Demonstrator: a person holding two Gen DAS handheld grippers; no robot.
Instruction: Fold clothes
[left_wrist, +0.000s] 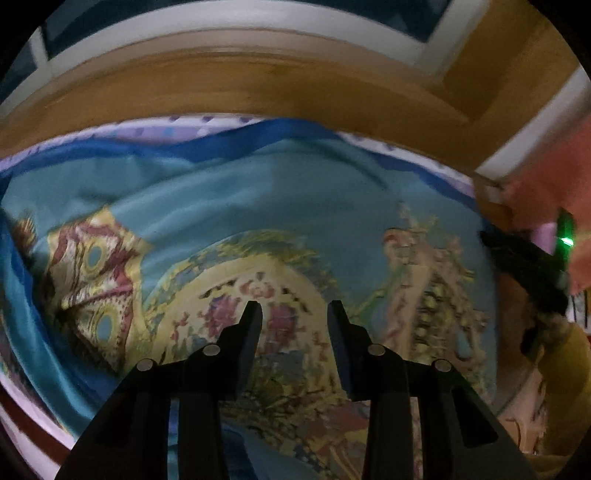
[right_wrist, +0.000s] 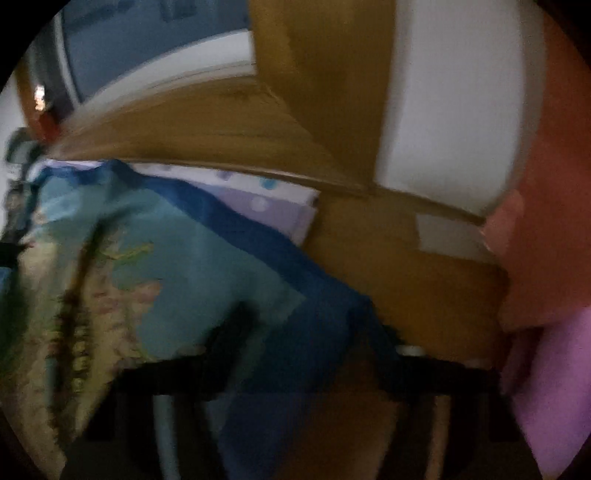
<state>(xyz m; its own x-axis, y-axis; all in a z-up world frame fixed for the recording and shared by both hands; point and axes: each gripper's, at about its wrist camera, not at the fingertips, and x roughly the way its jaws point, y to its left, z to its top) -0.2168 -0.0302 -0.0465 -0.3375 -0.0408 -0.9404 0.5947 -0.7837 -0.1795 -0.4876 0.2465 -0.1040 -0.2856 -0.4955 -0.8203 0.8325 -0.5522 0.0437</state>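
While the scarf (left_wrist: 229, 192) is spread on the bed directly beneath the left gripper (left_wrist: 294, 314), whose jaws are parted and empty, its blue border (right_wrist: 295, 280) is draped over the blurred right gripper (right_wrist: 314, 332), grip undeterminable.

The left wrist camera is looking forward and down between its spread jaws, hovering close over the teal patterned cloth (left_wrist: 229, 206), with the wooden headboard (left_wrist: 258, 85) lying beyond the jaw tips. The right wrist camera, badly blurred, is facing the same headboard (right_wrist: 229, 122) from nearer the cloth's dark blue border (right_wrist: 280, 258), which is crossing between its jaws.
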